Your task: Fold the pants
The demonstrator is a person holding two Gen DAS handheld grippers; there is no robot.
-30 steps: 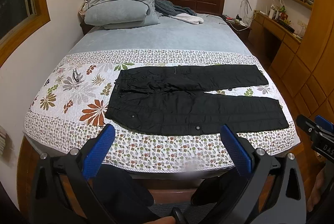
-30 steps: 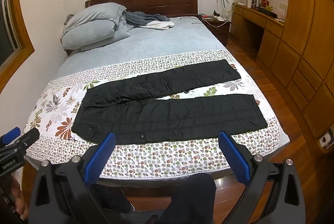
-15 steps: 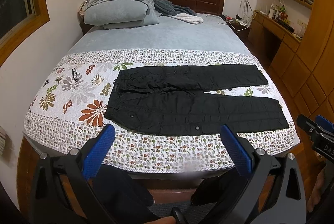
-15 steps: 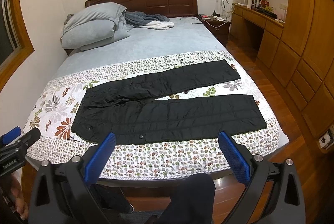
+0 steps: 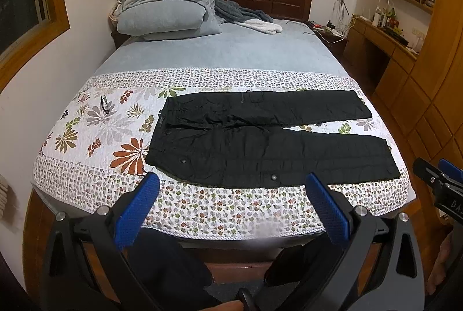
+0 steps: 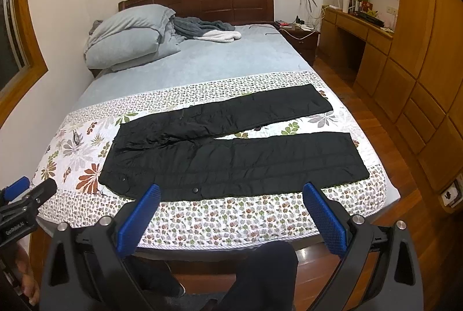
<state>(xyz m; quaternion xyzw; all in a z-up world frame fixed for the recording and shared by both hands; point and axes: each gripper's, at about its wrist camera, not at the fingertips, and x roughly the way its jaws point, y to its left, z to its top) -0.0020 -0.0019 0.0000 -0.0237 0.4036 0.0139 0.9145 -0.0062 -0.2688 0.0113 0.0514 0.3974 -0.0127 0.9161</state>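
Black pants [image 5: 260, 134] [image 6: 231, 148] lie flat on a floral quilt [image 5: 95, 134] [image 6: 75, 148] at the foot of the bed, waistband to the left, the two legs spread apart and pointing right. My left gripper [image 5: 231, 183] hovers open in front of the bed's near edge, short of the pants, nothing between its blue pads [image 5: 136, 212]. My right gripper [image 6: 230, 192] is open too, held back from the near leg's lower edge. Each gripper shows at the edge of the other's view: the right gripper [image 5: 439, 180], the left gripper [image 6: 23, 201].
Grey pillows [image 5: 167, 12] and a rumpled blanket [image 5: 246, 17] lie at the head of the bed [image 5: 231, 56]. A small dark object [image 5: 104, 105] rests on the quilt at left. Wooden cabinets and a desk [image 6: 376, 50] line the right wall. A person's legs [image 6: 260, 276] stand below.
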